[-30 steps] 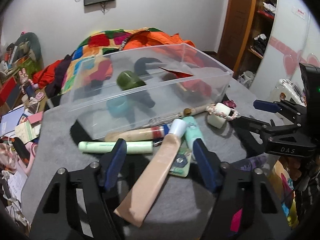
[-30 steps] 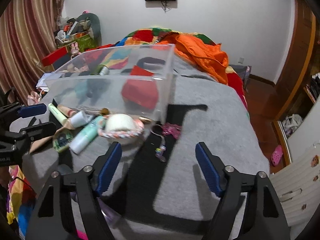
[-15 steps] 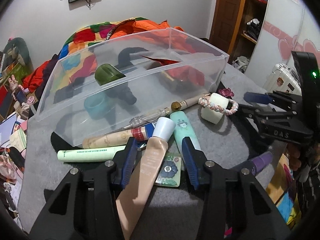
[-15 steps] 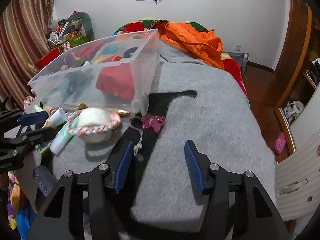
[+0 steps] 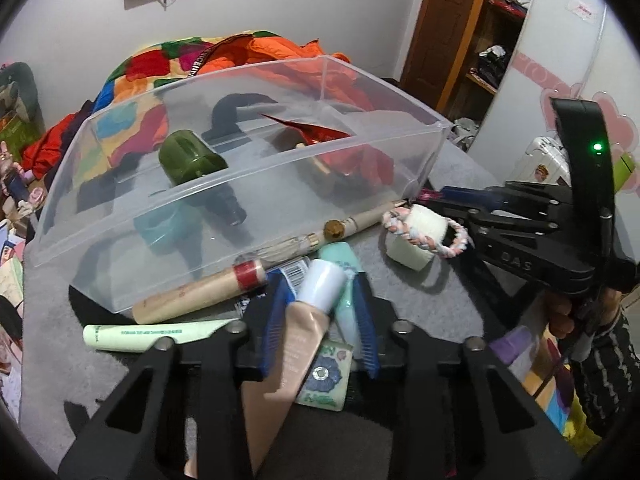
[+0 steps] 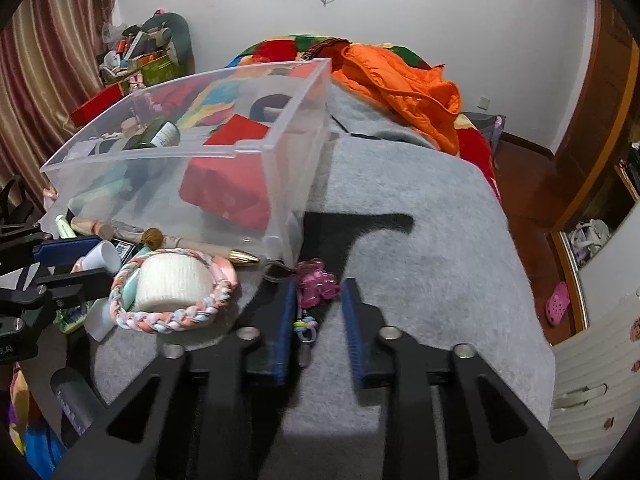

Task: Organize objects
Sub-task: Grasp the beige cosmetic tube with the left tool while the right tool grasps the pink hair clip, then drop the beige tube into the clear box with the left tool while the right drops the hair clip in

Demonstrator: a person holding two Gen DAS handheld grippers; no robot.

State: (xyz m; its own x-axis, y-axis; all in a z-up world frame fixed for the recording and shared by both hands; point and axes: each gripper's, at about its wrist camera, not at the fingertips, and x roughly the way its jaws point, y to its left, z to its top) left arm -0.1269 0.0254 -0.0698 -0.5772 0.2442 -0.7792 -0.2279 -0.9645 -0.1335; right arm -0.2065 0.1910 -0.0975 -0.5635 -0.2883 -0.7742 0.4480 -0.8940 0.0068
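Observation:
A clear plastic bin (image 5: 248,184) (image 6: 248,168) stands on the grey mat and holds a green bottle (image 5: 192,160), a red box (image 6: 224,184) and other items. My left gripper (image 5: 320,328) has its blue pads around a beige tube with a white cap (image 5: 308,320), with a mint tube (image 5: 344,280) also between the pads. My right gripper (image 6: 318,324) is narrowed around a pink charm with a beaded strap (image 6: 316,286); a gap remains beside the strap. A white roll with a braided ring (image 6: 172,284) (image 5: 420,236) lies between the two grippers.
More tubes lie along the bin's front: a pale green one (image 5: 152,334), a tan one with a red band (image 5: 200,292), and a purple bottle (image 5: 516,344). An orange jacket (image 6: 396,80) lies behind the bin. The mat's right edge (image 6: 532,312) drops to the floor.
Both grippers moved forward and narrowed. The left one came round the beige tube; the right one came round the pink charm.

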